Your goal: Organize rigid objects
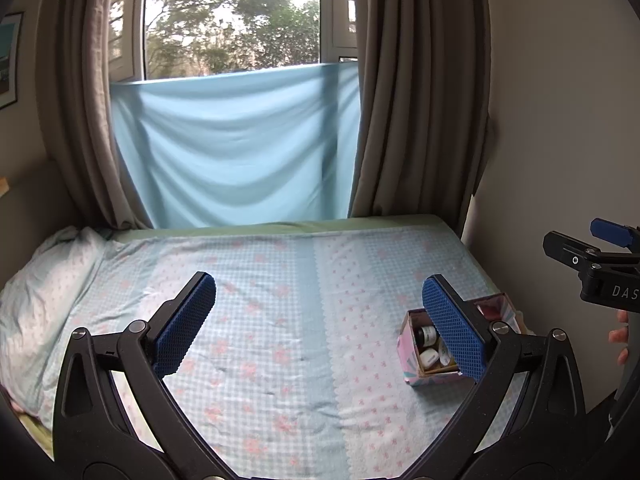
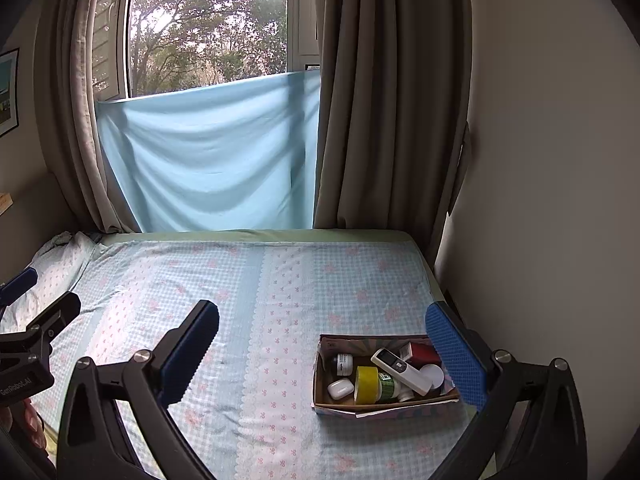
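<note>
I hold both tools above the checked blue bedsheet [image 2: 280,300], the left gripper [image 1: 316,324] and right gripper [image 2: 324,354] each with jaws spread wide and empty. The patterned cardboard box [image 2: 320,364] sits near the bed's right edge, already holding a yellow tape roll [image 2: 366,384], white remote-like handset [image 2: 400,366], small white case [image 2: 340,388] and red carton [image 2: 420,354]. Nothing loose shows, so I judge sorting nearly done; next I'd check or reposition the box.
</note>
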`<act>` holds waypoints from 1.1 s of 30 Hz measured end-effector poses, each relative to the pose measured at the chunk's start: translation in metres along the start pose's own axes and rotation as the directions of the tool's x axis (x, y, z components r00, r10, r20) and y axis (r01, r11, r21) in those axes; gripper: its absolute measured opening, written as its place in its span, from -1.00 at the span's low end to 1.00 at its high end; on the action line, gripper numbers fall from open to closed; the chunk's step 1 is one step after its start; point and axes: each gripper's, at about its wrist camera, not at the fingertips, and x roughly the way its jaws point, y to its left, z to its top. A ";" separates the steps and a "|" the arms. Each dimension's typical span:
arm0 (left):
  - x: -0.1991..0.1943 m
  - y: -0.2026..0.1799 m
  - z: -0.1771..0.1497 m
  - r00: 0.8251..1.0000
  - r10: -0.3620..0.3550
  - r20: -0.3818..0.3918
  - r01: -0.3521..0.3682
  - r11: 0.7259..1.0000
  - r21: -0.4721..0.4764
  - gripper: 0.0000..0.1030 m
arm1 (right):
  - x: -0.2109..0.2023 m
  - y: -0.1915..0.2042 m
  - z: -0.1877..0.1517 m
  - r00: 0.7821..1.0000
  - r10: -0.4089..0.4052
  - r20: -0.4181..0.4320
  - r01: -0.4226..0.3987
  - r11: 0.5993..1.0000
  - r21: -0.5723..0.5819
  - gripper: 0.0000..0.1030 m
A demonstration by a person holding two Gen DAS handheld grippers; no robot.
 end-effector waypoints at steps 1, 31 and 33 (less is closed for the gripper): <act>0.001 0.000 0.000 1.000 0.000 -0.002 0.000 1.000 0.001 1.00 | 0.000 0.000 0.000 1.000 -0.001 0.001 0.001 1.000 0.002 1.00; 0.001 -0.006 0.003 0.996 0.087 0.030 -0.087 0.996 0.020 1.00 | 0.002 -0.001 0.005 1.000 -0.006 0.020 0.006 1.000 0.018 1.00; 0.000 -0.006 0.003 0.994 0.099 0.041 -0.099 0.995 0.013 1.00 | 0.003 -0.001 0.005 1.000 -0.006 0.021 0.006 1.000 0.019 1.00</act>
